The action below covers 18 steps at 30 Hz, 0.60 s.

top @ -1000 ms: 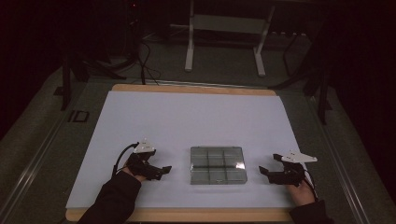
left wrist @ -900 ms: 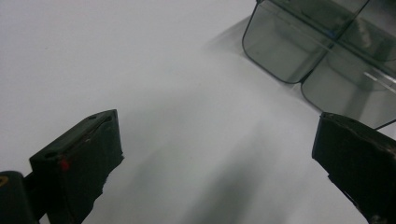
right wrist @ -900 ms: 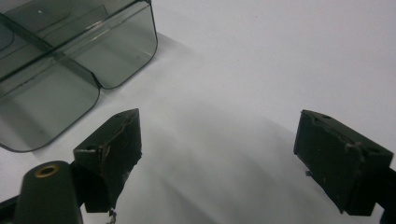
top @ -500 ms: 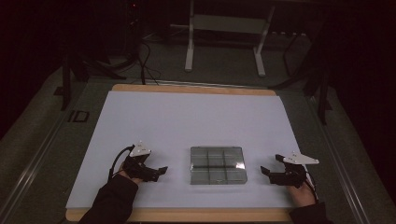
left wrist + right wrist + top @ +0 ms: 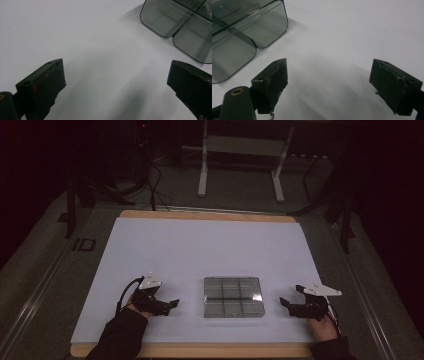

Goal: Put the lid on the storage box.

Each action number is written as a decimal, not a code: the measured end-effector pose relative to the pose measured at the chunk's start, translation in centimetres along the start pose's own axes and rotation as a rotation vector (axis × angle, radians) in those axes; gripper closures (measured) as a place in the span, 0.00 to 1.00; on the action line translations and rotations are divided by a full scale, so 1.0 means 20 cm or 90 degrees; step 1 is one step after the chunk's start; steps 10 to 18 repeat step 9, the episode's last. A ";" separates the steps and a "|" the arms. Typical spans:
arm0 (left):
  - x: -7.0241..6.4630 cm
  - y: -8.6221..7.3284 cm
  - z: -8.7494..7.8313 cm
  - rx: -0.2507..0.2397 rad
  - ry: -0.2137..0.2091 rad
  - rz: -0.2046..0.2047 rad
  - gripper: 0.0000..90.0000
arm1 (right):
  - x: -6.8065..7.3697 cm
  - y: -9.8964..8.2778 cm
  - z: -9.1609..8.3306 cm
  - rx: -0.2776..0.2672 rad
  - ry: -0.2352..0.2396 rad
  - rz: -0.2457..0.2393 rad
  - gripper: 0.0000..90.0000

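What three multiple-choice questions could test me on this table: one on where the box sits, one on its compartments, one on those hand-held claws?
1. Where is the clear compartment box?
A. Between the two grippers
B. At the table's far edge
C. Left of both grippers

2. How many compartments show in the box?
A. Two
B. Six
C. Twelve

3. How do the jaws of the left gripper and right gripper stand?
A. Both shut on the box
B. Both open, holding nothing
C. One shut on a lid

Answers: 1 A, the high view shows a gripper on each side; 2 B, dividers make three by two; 3 B, bare white table lies between each pair.
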<state>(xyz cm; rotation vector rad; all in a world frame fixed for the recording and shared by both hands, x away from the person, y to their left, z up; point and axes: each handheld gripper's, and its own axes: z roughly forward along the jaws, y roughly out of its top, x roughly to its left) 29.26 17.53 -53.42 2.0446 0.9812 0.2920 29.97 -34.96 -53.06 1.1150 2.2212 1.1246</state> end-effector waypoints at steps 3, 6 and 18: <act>0.00 0.00 0.00 0.001 -0.003 -0.001 0.03 | 0.00 0.00 0.00 0.001 0.001 0.001 0.17; 0.01 0.00 0.00 0.000 -0.004 -0.002 0.03 | 0.00 0.00 0.00 0.003 0.000 0.003 0.16; 0.00 0.00 0.00 -0.002 -0.005 -0.002 0.03 | 0.00 0.00 0.00 0.004 -0.001 0.001 0.16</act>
